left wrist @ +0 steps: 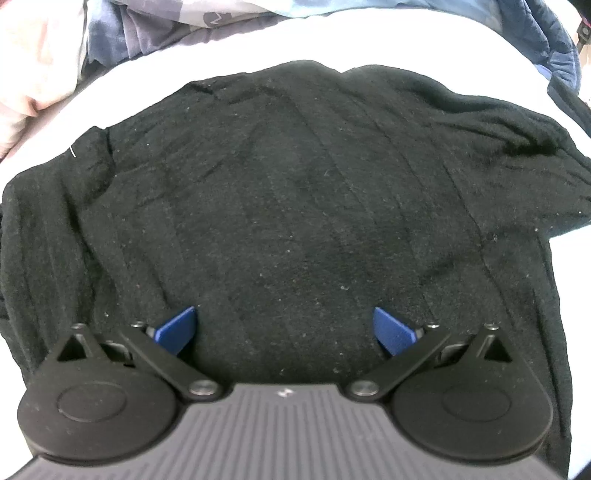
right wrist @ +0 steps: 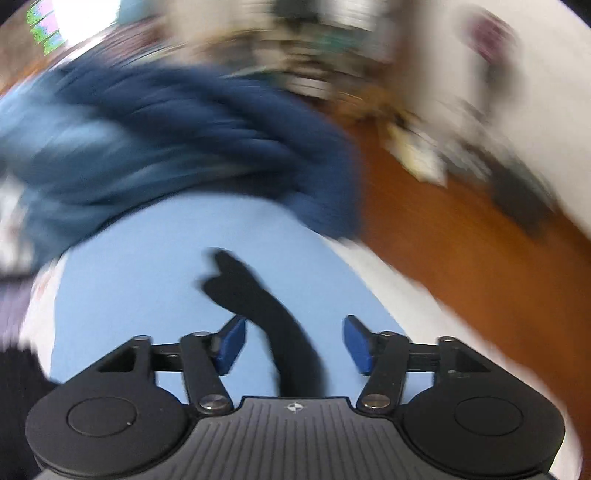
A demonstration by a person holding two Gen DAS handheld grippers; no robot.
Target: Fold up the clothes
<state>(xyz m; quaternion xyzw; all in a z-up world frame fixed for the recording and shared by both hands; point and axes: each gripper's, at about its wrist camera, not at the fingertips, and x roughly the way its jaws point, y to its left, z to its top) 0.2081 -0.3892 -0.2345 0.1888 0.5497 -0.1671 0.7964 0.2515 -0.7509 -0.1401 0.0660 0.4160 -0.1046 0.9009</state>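
A black knit garment lies spread on a white surface and fills most of the left wrist view. My left gripper is open just over its near part, blue pads wide apart, holding nothing. In the blurred right wrist view, my right gripper is open above a light blue surface. A narrow strip of black cloth runs between its pads without being clamped.
A pile of blue and patterned clothes lies beyond the black garment. In the right wrist view a dark blue garment lies heaped behind the light blue surface, with an orange-brown floor and blurred clutter to the right.
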